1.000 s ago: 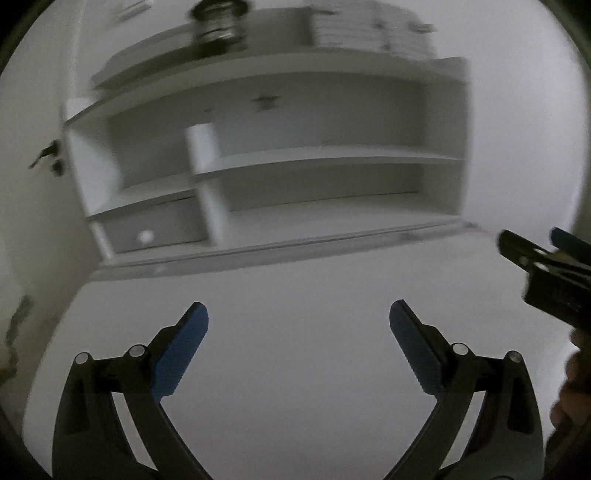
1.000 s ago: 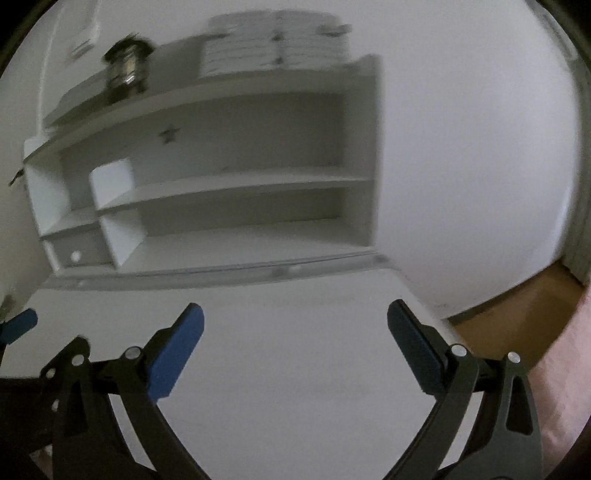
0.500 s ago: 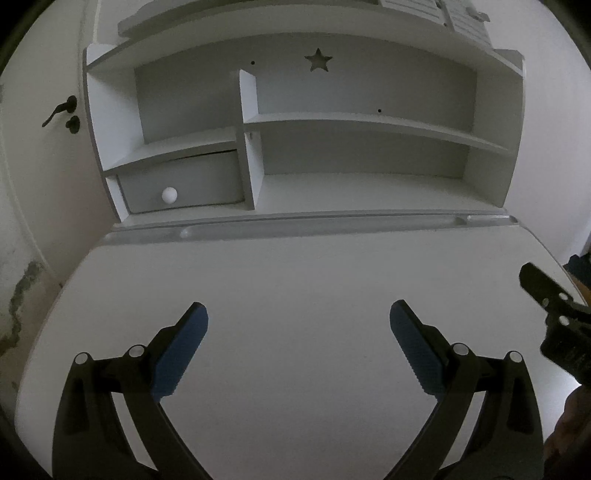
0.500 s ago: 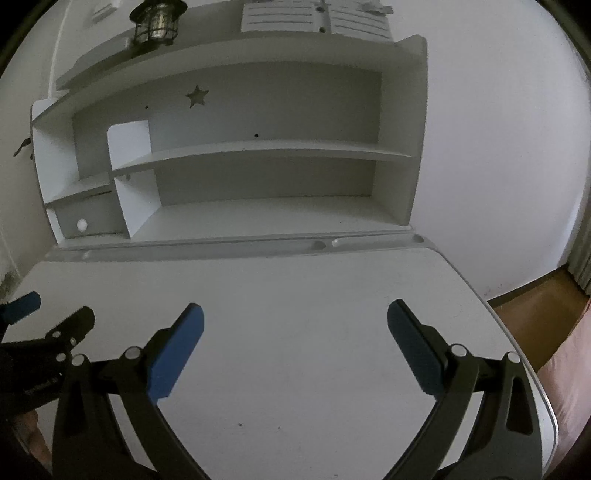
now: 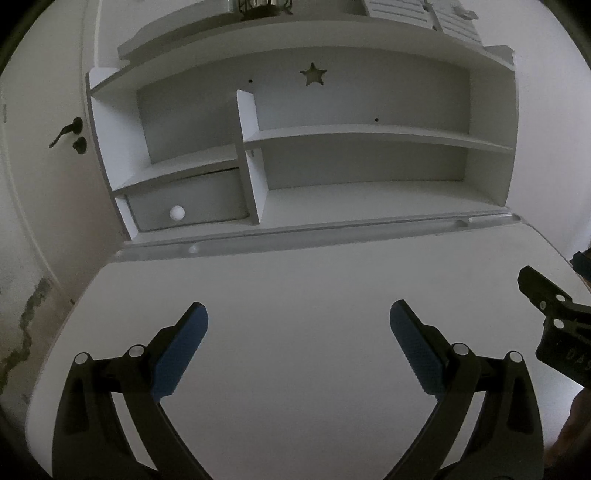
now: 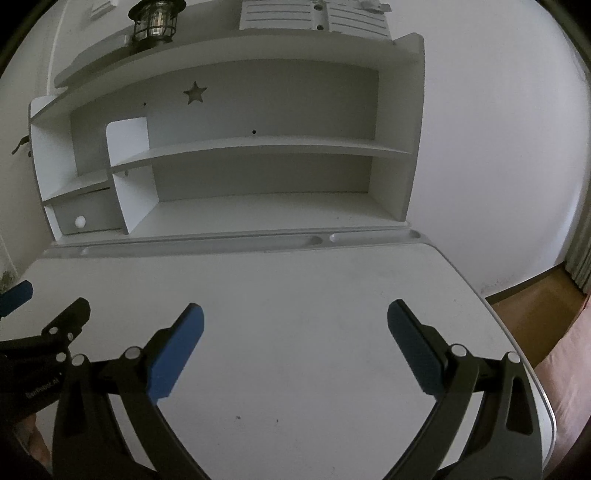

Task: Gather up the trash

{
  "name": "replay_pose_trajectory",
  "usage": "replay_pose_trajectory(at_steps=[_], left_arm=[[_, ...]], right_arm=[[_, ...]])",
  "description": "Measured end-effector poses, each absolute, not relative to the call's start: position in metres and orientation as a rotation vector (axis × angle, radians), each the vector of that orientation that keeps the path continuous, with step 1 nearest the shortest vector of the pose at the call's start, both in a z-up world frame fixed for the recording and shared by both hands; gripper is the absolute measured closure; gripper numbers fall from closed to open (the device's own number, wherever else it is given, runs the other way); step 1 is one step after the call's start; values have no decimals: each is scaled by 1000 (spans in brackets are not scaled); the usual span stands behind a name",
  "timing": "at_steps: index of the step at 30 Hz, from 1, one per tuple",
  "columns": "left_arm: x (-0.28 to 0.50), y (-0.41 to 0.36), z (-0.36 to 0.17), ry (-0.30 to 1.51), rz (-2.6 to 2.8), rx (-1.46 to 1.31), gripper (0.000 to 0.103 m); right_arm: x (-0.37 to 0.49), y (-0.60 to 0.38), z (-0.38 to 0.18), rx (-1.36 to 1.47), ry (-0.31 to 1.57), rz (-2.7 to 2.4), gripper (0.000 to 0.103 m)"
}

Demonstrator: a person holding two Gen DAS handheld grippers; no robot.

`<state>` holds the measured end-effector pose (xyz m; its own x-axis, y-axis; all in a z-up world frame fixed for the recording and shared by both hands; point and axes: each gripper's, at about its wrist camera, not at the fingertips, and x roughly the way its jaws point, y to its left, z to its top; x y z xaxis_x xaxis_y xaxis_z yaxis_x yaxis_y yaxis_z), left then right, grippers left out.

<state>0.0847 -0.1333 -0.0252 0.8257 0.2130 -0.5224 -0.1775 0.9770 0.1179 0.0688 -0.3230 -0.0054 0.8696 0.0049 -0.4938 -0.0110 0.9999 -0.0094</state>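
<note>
White desk (image 5: 295, 280) now sits steady ahead of my wide-spread, empty left claw (image 5: 298, 343) and right claw (image 6: 295, 343) after the blurred swing, yet no trash shows anywhere.

Two grippers show above one white desk (image 6: 295, 295): the left gripper (image 5: 298, 345) and the right gripper (image 6: 294, 347), each with two blue-padded fingers spread wide apart and nothing between them. At the desk's back edge stands one white shelf unit (image 6: 258, 147) with one star cut-out (image 6: 195, 92), one drawer (image 5: 188, 205) with one round white knob (image 5: 177, 213) at its lower left corner, and two grooves (image 6: 369, 237) along its front. On the unit's top sit one caged lantern (image 6: 155, 20) at the left end and two slatted white panels (image 6: 314, 14) further right.
</note>
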Motion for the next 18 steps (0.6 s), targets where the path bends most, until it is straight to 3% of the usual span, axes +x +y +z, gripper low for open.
replay_pose_trajectory(at_steps=[18], left_arm=[[89,-128,-27,573,194,52,7]], right_arm=[[70,-323,-8,3,548,6,7]])
